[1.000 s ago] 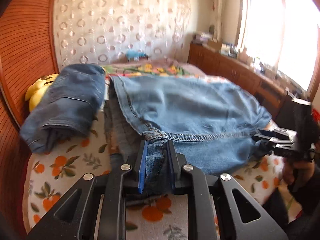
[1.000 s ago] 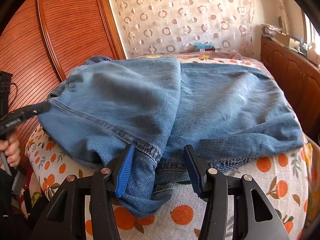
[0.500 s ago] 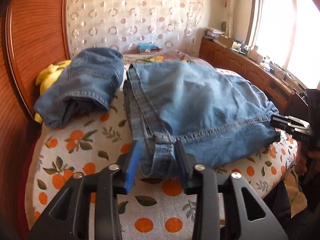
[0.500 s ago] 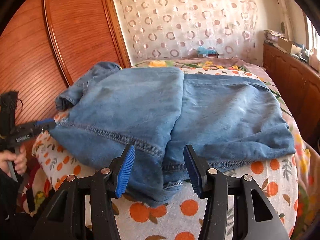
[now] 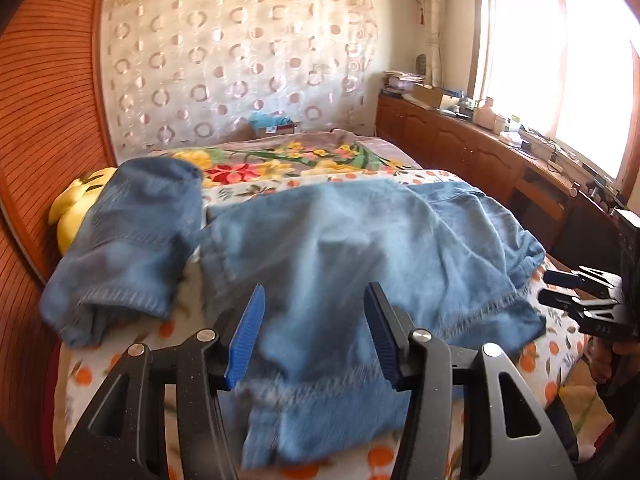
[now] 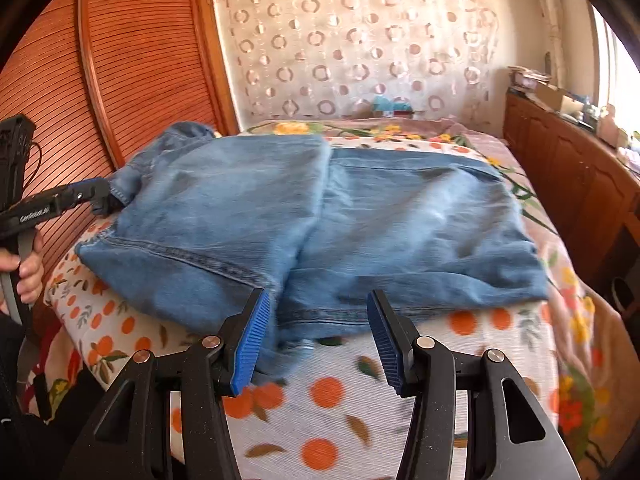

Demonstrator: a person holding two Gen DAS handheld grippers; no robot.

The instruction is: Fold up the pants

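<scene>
Left wrist view, left tool [image 5: 314,332] opening over blurred, apparently released folded pants [image 5: 360,256], right tool [image 6: 318,338] released

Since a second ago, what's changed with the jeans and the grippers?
The left gripper let go of the light jeans; its jaws are opening and it backed off. The right gripper stayed open, now clear of the denim edge. The folded dark jeans stayed put.
</scene>
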